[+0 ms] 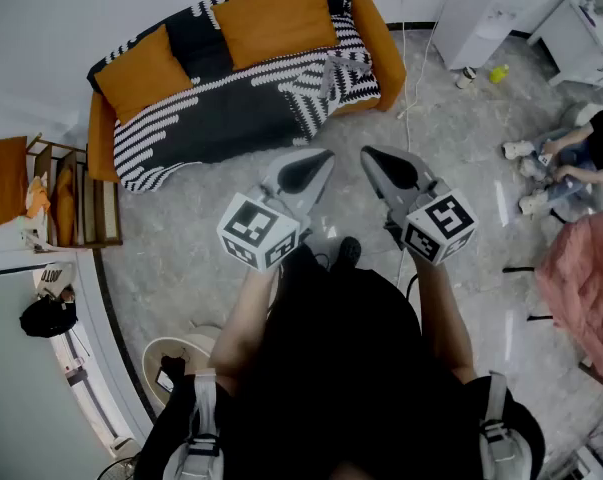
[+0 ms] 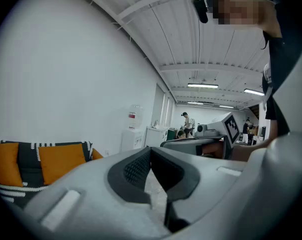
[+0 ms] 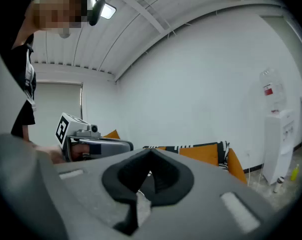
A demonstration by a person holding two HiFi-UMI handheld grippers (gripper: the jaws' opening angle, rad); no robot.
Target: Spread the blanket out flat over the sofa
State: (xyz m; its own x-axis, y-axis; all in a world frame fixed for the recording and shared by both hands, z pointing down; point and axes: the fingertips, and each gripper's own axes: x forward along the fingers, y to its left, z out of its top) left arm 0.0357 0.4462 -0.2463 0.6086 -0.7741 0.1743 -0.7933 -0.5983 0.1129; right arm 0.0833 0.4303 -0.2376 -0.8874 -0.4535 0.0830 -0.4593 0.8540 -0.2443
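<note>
Left hand-held gripper (image 1: 324,156), closed, faces sofa (image 1: 373,30); seated person (image 1: 589,148) right, rack (image 1: 79,200) left.

The sofa (image 1: 376,38) is covered in orange cloth, matt and smooth. The blanket (image 1: 231,108) on it is black-and-white woven cloth with a coarser look. The floor (image 1: 461,158) in front of the sofa is glossy, stone-like tile. The rack (image 1: 81,208) left of the sofa looks wooden. The left gripper (image 1: 321,160) and right gripper (image 1: 373,158) are matt grey plastic, and the jaws have dark ribbed pads (image 2: 134,170).
</note>
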